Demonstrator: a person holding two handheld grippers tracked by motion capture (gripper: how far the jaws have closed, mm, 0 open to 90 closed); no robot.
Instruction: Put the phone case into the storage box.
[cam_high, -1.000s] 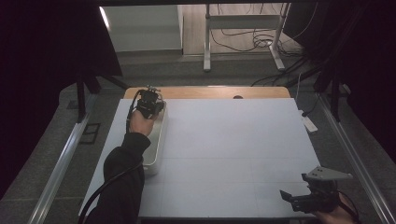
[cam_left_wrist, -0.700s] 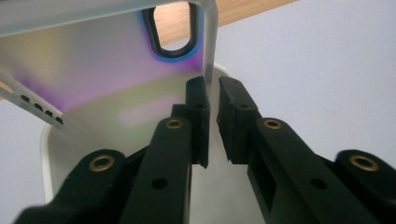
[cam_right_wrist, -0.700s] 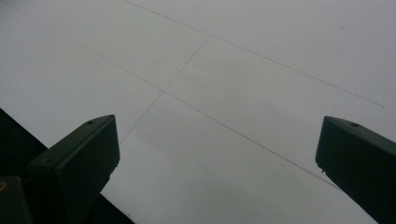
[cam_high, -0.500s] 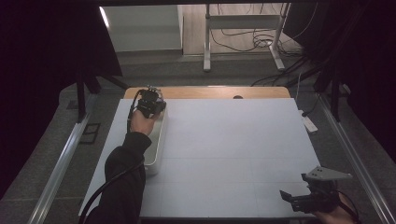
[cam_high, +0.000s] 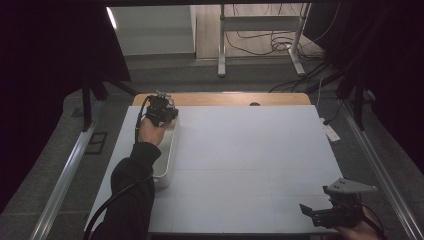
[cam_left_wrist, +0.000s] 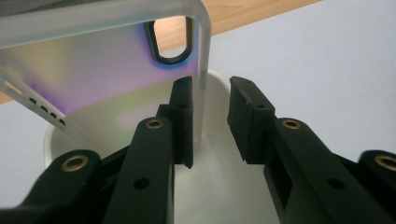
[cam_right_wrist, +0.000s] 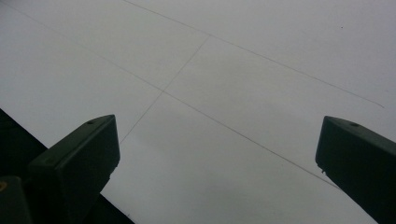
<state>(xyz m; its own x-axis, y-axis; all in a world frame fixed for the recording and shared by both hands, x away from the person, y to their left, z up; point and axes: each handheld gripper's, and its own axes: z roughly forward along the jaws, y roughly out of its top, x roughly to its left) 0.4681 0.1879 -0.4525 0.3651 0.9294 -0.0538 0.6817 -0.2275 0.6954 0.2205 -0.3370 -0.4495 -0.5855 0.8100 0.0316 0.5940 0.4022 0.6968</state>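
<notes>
Table: the white table carried everything, with a strip of bare wood along its far edge.

Tray: a long white tray lay near the table's left edge, running from the far left corner back toward me.

Phone case: a frosted, clear phone case with a rainbow sheen and a dark-rimmed oval camera cut-out stood tilted in the far end of the tray, seen in my left gripper view.

Left gripper: my left gripper was over the far end of the tray, near the table's far left corner, my sleeve lying along the tray.

Left fingers: my left gripper's fingers were spread a little apart. The case's long side edge stood just beside the inner face of the left one in that view; I could not tell whether it touched. The other finger stood clear of the case, with the tray's white wall showing in the gap.

Right gripper: my right gripper was at the table's near right corner, well apart from the tray, its grey three-cornered plate on top.

Right fingers: my right gripper's fingers were spread wide and held nothing; in my right gripper view only bare white table with thin grey lines lay between them.

Floor: cables and a metal stand's legs lay beyond the table's far edge.
</notes>
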